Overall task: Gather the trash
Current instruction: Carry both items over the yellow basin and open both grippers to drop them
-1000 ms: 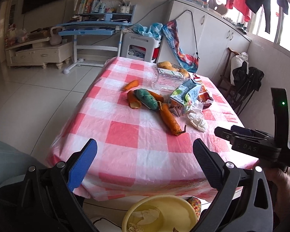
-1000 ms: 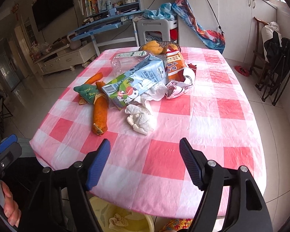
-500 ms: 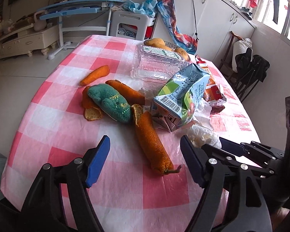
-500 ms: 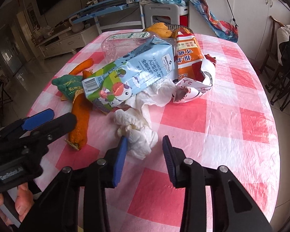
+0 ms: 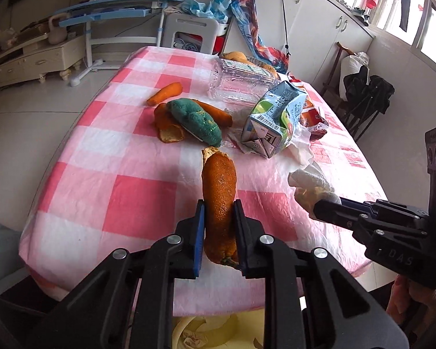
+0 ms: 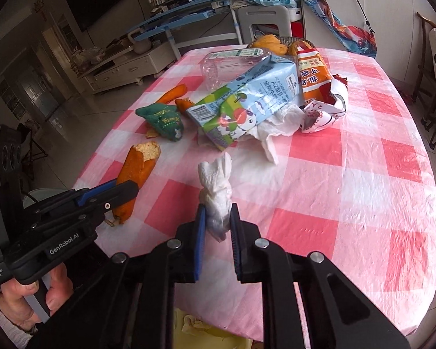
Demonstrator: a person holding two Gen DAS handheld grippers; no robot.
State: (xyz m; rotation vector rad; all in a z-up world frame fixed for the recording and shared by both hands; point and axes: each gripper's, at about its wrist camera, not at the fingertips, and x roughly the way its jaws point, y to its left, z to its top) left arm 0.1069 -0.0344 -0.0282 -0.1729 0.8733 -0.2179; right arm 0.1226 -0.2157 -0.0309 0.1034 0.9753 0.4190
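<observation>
A long orange peel [image 5: 219, 183] lies on the pink checked table [image 5: 116, 174] near its front edge. My left gripper [image 5: 218, 203] has its jaws closing, and both pads press on the peel's near end. A crumpled white tissue [image 6: 216, 183] stands just right of the peel. The right gripper [image 6: 217, 208] is closing too, pads pinching the tissue's lower part. In the right wrist view the left gripper [image 6: 130, 187] shows from the side on the peel [image 6: 139, 163]. The left wrist view shows the right gripper [image 5: 319, 212] at the tissue [image 5: 311, 180].
Farther back lie a milk carton [image 5: 276, 122] on a paper napkin, a snack wrapper [image 6: 314, 72], a clear plastic box [image 5: 241, 81], a green cloth [image 5: 194, 119] and more peels [image 5: 165, 93]. A yellow bin [image 5: 212, 328] sits below the table's front edge. Chairs stand at the right.
Both grippers moved forward and down over the table from its front edge. The left one closed around the orange peel, the right one around the white tissue.
</observation>
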